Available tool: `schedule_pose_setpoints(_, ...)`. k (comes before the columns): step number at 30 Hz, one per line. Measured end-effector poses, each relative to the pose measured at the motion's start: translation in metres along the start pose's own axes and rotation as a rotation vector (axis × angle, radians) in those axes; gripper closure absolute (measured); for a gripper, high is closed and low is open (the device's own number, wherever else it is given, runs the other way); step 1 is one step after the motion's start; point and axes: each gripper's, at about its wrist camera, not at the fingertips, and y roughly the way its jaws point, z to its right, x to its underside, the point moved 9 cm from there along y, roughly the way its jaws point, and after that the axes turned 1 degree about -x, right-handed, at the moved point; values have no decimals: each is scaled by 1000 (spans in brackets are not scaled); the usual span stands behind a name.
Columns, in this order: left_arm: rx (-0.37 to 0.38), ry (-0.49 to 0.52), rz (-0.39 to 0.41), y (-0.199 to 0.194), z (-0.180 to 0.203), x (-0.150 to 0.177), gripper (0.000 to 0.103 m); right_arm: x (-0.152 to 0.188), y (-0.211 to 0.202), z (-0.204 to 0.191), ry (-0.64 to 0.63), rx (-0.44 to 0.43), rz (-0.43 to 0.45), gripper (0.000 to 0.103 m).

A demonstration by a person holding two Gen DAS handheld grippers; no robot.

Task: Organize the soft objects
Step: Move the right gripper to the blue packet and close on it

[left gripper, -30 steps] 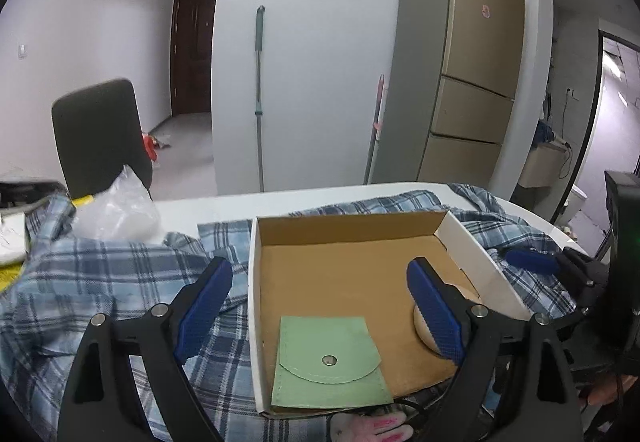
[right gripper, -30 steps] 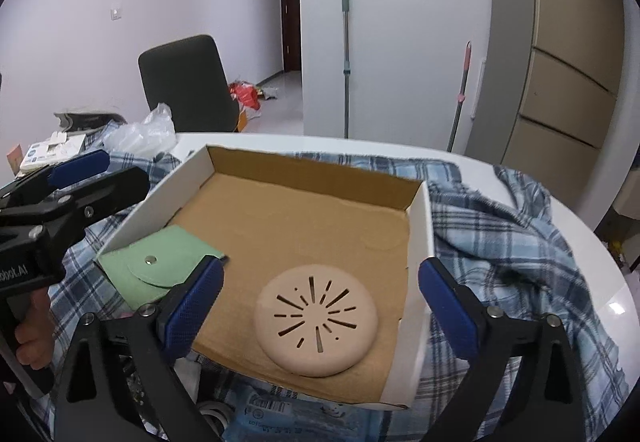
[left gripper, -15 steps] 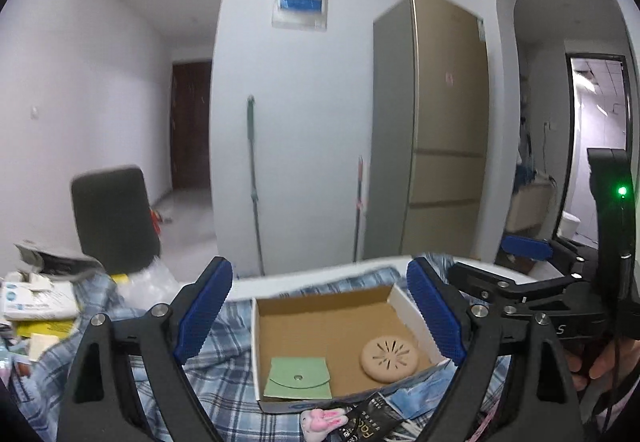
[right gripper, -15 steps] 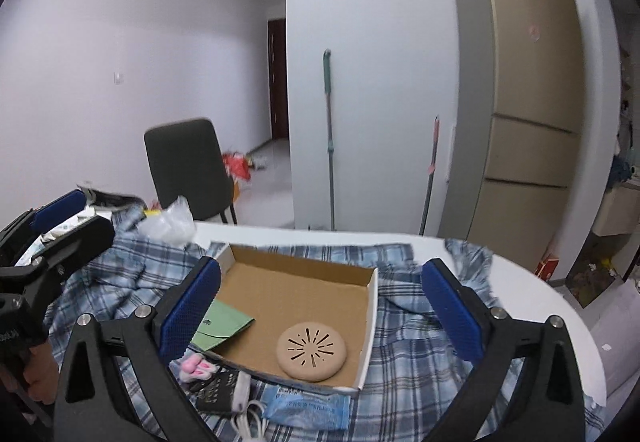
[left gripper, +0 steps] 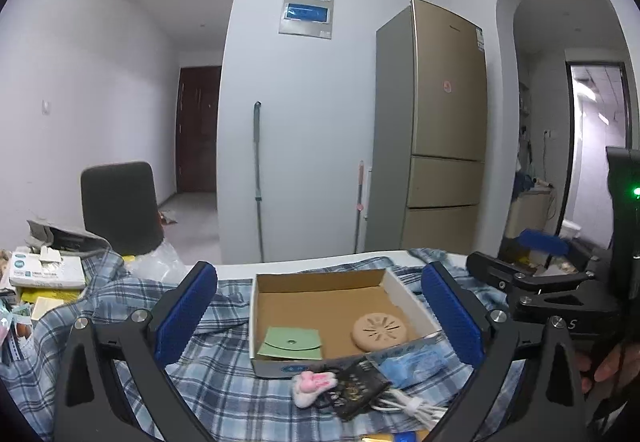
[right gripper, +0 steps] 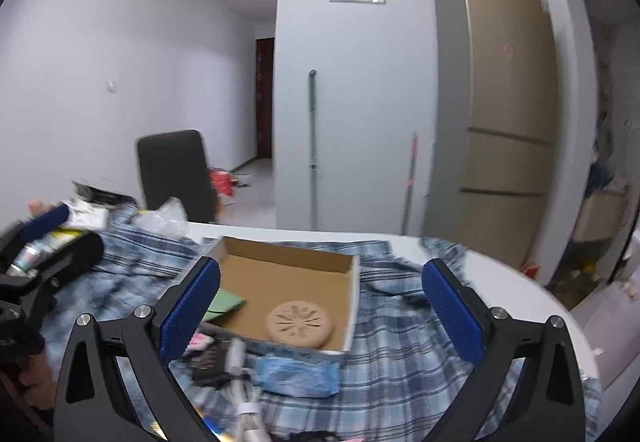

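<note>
my left tool is opening with nothing between its pads; my right tool stands apart and empty. the green pouch and tan disc lie in the cardboard box on the plaid shirt. the pink plush sits tangled beside a white cable, so grabbing it could drag the cable. a second ago both tools were low over the box; now they sit back and higher.

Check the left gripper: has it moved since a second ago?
Yes. The left gripper has pulled back and up from the cardboard box, which now looks smaller and farther off between its empty, opening jaws.
</note>
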Motion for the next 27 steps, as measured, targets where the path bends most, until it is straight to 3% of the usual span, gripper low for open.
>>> schedule_pose_setpoints(3, -4, 31, -52, 17, 0, 19, 0, 19, 18, -2, -9, 23, -91, 2)
schedule_pose_setpoints(5, -15, 37, -87, 27, -4, 30, 0, 32, 28, -5, 22, -26, -155, 2)
schedule_pose_setpoints(10, -37, 31, -94, 34, -13, 41, 0, 44, 42, -3, 3, -9, -214, 2)
schedule_pose_setpoints(12, -12, 7, -100, 37, -17, 44, 0, 48, 46, -4, 11, -26, -263, 2)
schedule_pose_setpoints(15, -50, -11, -104, 38, -27, 44, 0, 53, 52, 1, 40, -28, -343, 2)
schedule_pose_setpoints(27, -63, -40, -126, 45, -35, 50, 0, 76, 86, -3, 52, -32, -466, 2)
